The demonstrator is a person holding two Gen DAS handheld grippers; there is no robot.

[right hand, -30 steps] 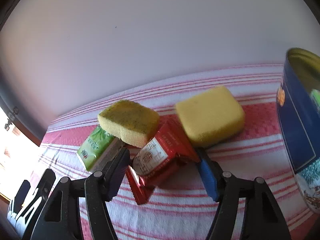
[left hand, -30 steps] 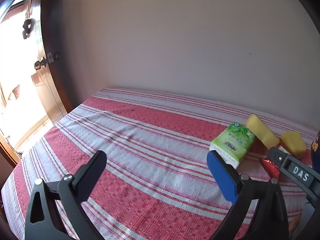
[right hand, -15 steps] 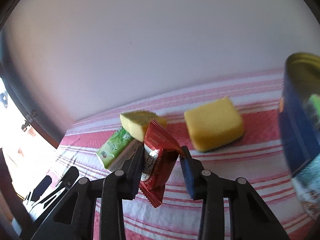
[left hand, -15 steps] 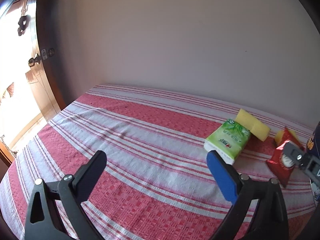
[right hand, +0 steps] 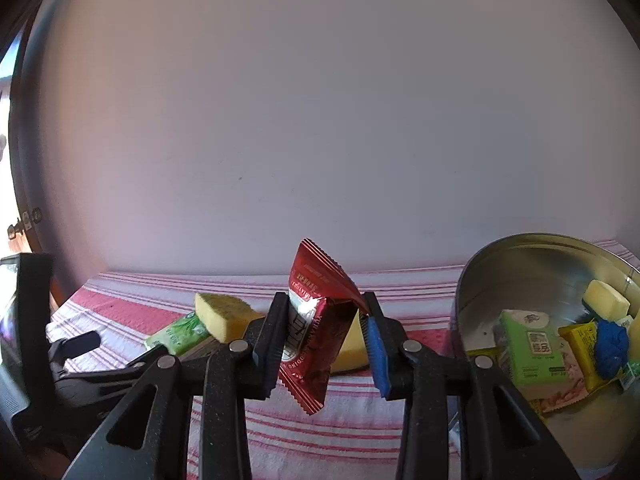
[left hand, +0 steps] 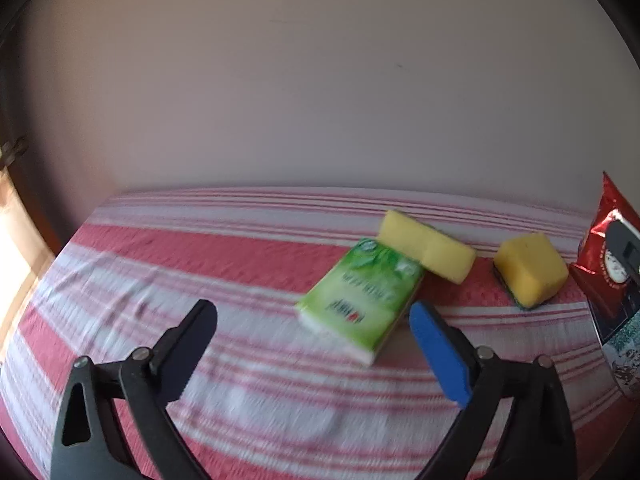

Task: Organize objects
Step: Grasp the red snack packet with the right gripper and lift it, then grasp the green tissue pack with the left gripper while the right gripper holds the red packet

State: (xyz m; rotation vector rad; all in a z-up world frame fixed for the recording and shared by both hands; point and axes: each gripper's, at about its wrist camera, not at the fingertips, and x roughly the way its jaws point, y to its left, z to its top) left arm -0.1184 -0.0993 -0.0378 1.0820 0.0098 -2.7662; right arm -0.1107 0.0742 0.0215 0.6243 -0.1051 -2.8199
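Aloft, red snack packet (right hand: 316,332) upright between right claw (right hand: 322,346) fingers.

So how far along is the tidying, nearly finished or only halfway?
Roughly midway, I'd guess. Done: the round tin already holds a green tissue pack, a sponge and several snack packets. In hand: the right gripper holds a red snack packet lifted beside the tin. Left: a green tissue pack and two yellow sponges lie on the striped cloth; the left gripper is open and empty.

Wall (left hand: 320,100): plain, pale, unmarked.
Surface cover: red-and-white striped cloth (left hand: 248,264).
Light: bright daylight from the left edge.
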